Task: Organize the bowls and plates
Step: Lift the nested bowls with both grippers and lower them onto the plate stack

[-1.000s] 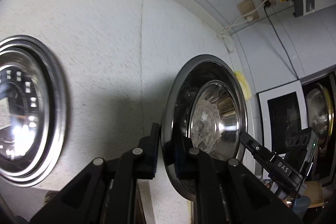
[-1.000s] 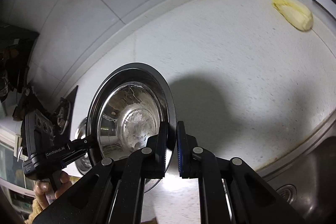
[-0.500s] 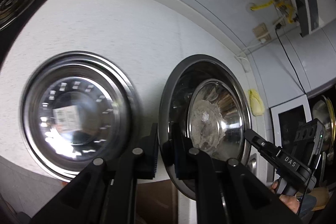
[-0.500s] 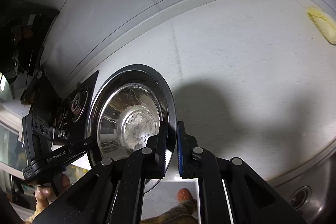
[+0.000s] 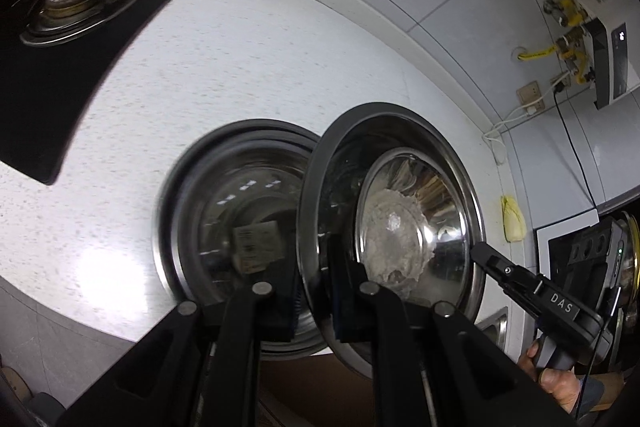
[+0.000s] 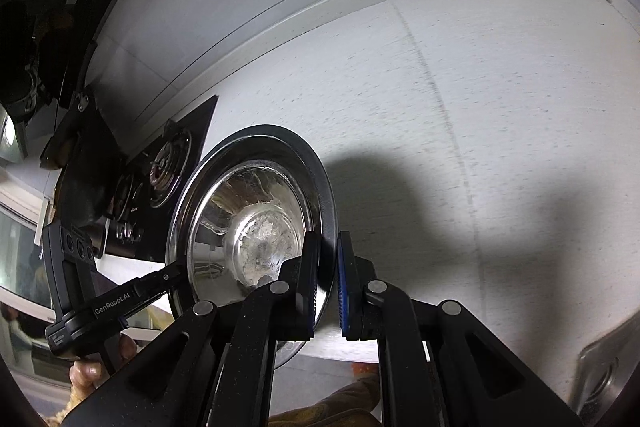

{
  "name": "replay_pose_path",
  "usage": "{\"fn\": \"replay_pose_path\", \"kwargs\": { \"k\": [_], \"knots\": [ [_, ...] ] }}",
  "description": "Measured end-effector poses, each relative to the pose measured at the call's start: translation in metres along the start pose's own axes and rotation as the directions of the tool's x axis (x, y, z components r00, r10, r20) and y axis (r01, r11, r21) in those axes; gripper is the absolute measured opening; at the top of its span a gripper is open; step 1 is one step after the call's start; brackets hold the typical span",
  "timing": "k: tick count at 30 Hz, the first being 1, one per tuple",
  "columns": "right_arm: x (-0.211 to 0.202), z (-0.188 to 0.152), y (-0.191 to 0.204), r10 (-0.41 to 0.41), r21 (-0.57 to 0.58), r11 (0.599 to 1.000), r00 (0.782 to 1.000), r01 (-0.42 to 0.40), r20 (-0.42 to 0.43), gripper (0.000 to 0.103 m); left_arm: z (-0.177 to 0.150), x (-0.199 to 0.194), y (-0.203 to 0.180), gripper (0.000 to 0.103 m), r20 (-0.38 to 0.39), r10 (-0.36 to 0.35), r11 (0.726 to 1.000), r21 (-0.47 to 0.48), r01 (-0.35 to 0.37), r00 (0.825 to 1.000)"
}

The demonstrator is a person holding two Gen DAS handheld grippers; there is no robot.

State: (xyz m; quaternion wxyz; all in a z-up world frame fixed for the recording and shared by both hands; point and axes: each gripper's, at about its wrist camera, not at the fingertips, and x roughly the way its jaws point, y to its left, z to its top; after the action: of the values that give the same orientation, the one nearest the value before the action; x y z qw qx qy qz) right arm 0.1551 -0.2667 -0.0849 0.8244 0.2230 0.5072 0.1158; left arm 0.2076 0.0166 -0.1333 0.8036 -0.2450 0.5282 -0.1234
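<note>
Steel bowl (image 5: 412,227), whitish residue inside

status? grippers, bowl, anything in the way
Left gripper and right gripper both shut on the steel bowl, opposite rims, bowl held off the counter. Second bowl sits on the counter beside it. Nothing in the way.

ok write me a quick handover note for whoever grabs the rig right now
Left gripper: shut on the near rim of the steel bowl.
Right gripper: shut on the same bowl's opposite rim.
Bowl: held tilted in the air over the white counter, residue inside.
Stacked steel plates: on the counter, just left of the bowl.
Done: bowl picked up with both grippers.
Left: set it down, probably onto the stack.
</note>
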Motion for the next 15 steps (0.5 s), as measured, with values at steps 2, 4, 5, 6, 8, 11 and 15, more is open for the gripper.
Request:
{"fn": "replay_pose_path", "kwargs": {
  "k": [2, 4, 5, 6, 8, 11, 15],
  "knots": [
    [0.003, -0.002, 0.007, -0.001, -0.003, 1.000, 1.000, 0.001, -0.003, 0.008, 0.000, -0.004, 0.007, 0.011, 0.004, 0.005, 1.000, 0.002, -0.005, 1.000],
    [0.007, -0.004, 0.011, -0.001, -0.003, 1.000, 1.000, 0.001, -0.006, 0.008, 0.001, -0.008, 0.015, 0.011, 0.006, 0.007, 1.000, 0.005, -0.007, 1.000],
    [0.009, -0.005, 0.012, -0.003, -0.002, 1.000, 1.000, 0.003, -0.007, 0.008, 0.001, -0.009, 0.018, 0.011, 0.007, 0.007, 1.000, 0.006, -0.007, 1.000],
    [0.011, -0.007, 0.014, -0.004, -0.001, 1.000, 1.000, 0.004, -0.010, 0.008, 0.001, -0.009, 0.020, 0.011, 0.007, 0.008, 1.000, 0.004, -0.008, 1.000],
    [0.017, -0.008, 0.017, -0.008, 0.003, 1.000, 1.000, 0.008, -0.016, 0.008, 0.001, -0.008, 0.027, 0.011, 0.001, 0.008, 1.000, 0.000, -0.008, 1.000],
    [0.022, -0.011, 0.016, -0.015, 0.009, 1.000, 1.000, 0.015, -0.026, 0.008, 0.002, -0.003, 0.035, 0.011, -0.010, 0.008, 1.000, -0.006, -0.008, 1.000],
    [0.035, -0.013, 0.019, -0.032, 0.018, 0.999, 0.999, 0.033, -0.040, 0.008, 0.002, 0.005, 0.042, 0.011, -0.025, 0.013, 1.000, -0.006, -0.013, 1.000]
  ]
}}
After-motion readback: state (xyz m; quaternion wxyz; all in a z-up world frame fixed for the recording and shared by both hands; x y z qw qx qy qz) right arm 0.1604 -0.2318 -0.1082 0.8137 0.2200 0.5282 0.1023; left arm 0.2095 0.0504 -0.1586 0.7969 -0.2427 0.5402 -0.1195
